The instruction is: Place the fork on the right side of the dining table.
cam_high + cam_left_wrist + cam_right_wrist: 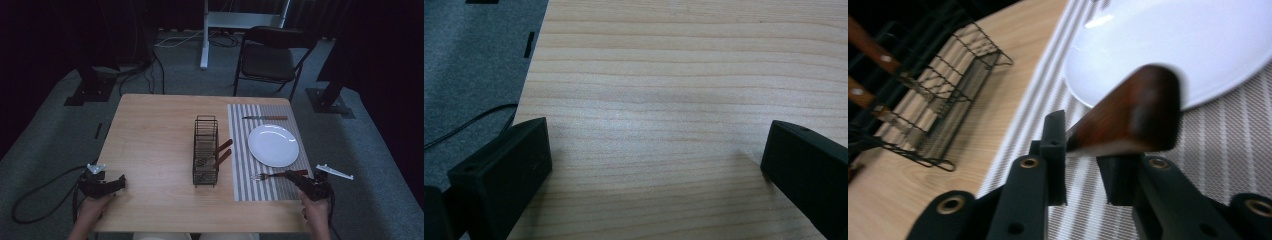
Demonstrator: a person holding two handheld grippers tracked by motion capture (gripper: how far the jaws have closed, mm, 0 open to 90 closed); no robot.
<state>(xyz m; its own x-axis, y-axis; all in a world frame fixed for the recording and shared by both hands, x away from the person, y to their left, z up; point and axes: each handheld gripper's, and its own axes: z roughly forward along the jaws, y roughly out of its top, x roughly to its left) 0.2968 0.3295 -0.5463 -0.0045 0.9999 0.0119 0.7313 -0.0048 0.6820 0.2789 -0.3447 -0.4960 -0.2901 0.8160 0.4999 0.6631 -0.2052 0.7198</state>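
Observation:
A fork point(272, 175) with a dark wooden handle point(1128, 120) lies on the striped placemat point(241, 150), just in front of the white plate point(273, 145). My right gripper point(301, 177) is at the mat's front right corner. Its jaws stand close together around the end of the fork's handle, and in the right gripper view point(1085, 160) the handle is blurred. At the table's front left corner, my left gripper point(118, 183) rests low over bare wood. Its jaws are wide apart with nothing between them point(656, 145).
A black wire rack point(205, 150) stands mid-table with two wood-handled utensils point(223, 151) sticking out on its right side. A knife point(265, 118) lies at the mat's far end. A folding chair point(272, 55) stands beyond the table.

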